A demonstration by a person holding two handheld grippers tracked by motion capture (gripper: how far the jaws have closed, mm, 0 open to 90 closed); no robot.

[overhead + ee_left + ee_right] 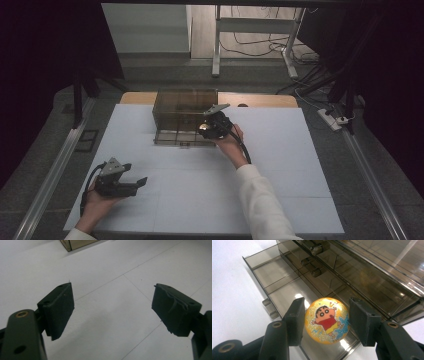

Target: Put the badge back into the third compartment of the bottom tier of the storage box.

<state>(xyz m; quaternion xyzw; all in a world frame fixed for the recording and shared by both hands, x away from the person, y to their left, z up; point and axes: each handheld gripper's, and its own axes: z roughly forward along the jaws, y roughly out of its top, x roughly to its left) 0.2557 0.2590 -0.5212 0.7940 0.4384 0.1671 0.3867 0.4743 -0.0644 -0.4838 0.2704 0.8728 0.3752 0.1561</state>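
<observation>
Right gripper view looks down along two black jaws of the right gripper (324, 320), which stand partly open on either side of a round orange badge (327, 320) printed with a cartoon child in a red shirt. The left jaw sits against the badge's edge; the right jaw is just beside it, and whether it touches cannot be told. Below and beyond the badge lies a pulled-out drawer (279, 280) of smoky clear plastic, divided into compartments, and behind it rises the drawer cabinet (372, 272) of the same material. Left gripper view shows the left gripper (112, 307) with its jaws spread wide, holding nothing, above the bare white tabletop (107, 270). High view places that left gripper (131, 181) near the front left of the tabletop (280, 150), in the person's left hand (95, 205). Farther back, near the middle, the right hand (231, 142) in a white sleeve holds the right gripper (207, 131) at the cabinet's (182, 107) open bottom drawer (172, 137).
</observation>
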